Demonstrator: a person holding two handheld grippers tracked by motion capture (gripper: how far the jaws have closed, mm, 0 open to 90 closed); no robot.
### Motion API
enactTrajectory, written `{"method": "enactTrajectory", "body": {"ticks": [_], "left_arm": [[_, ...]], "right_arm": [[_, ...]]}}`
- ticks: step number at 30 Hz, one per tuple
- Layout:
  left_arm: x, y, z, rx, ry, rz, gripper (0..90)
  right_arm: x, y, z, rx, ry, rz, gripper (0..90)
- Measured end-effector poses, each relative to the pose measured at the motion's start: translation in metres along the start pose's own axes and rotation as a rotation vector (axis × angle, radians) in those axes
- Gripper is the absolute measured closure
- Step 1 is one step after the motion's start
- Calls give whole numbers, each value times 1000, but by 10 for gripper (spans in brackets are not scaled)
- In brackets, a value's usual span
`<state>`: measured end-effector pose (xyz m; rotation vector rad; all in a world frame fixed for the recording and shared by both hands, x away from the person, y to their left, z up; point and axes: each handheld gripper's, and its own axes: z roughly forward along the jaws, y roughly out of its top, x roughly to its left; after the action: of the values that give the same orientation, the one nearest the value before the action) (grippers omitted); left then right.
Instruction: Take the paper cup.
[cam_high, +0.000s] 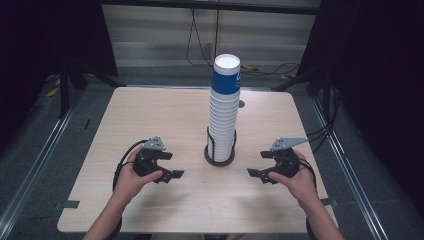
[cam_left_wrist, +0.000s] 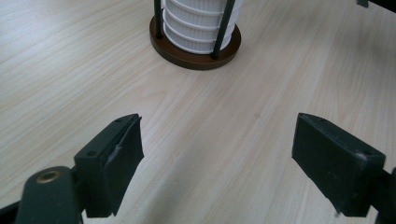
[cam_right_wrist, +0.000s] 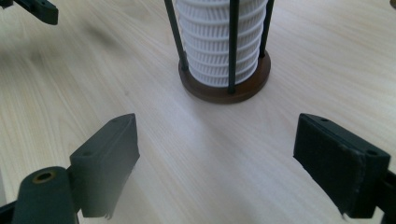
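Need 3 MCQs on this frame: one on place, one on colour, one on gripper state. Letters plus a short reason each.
1. Where does the cup stack stand?
A. in the round brown holder near the table's middle
B. at the table's left edge
C. between the left gripper's jaws

2. What colour is the top cup?
A. red
B. blue with a white rim
C. all black

3. How do the left gripper and right gripper stand?
A. both open, holding nothing
B. both shut on cups
C. left shut, right open

Key: 1 A, thin dark rods rise round the stack from the brown base. 2 B, the high view shows the blue wall. 3 A, each gripper view shows bare table between wide jaws.
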<state>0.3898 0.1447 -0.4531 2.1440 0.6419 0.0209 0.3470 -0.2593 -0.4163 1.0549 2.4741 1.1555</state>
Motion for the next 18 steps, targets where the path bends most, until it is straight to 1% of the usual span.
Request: {"method": "enactTrajectory", "body": {"ticks": [2, 3, 4, 5, 7, 8, 9, 11, 12, 13, 14, 15, 17, 18], "left_arm": [[0, 1, -1, 0, 6, 1, 161], [1, 2, -2, -9, 5, 3, 161], [2, 4, -4, -5, 15, 5, 162], [2, 4, -4, -5, 15, 5, 162], [3, 8, -6, -19, 19, 7, 161], [3, 8, -6, -19, 19, 7, 161], [3, 11, -5, -22, 14, 16, 161], [2, 14, -4, -16, 12, 21, 160], [2, 14, -4, -16, 12, 21, 161], [1, 16, -4, -3, 12, 25, 161], [0, 19, -3, -10, 9, 29, 161], [0, 19, -3, -10, 9, 29, 161], [0, 22, -3, -9, -1, 30, 161], [0, 24, -2, -9, -1, 36, 161]], "right_arm": [[-1, 7, -2, 3, 1, -7, 136], [0, 11, -3, -1, 8, -4, 135], [0, 13, -4, -3, 20, 0, 135], [0, 13, -4, -3, 20, 0, 135], [1, 25, -7, 8, 20, -31, 135], [1, 25, -7, 8, 20, -31, 135], [0, 32, -10, 18, 11, -49, 136], [0, 38, -13, 8, 15, -46, 135], [0, 38, -13, 8, 15, -46, 135], [-1, 40, -15, 2, 18, -43, 136], [-2, 47, -19, -2, 15, -43, 135], [-2, 47, -19, -2, 15, -43, 135], [-3, 54, -24, -11, 15, -44, 136], [-3, 54, -24, -11, 15, -44, 136]]}}
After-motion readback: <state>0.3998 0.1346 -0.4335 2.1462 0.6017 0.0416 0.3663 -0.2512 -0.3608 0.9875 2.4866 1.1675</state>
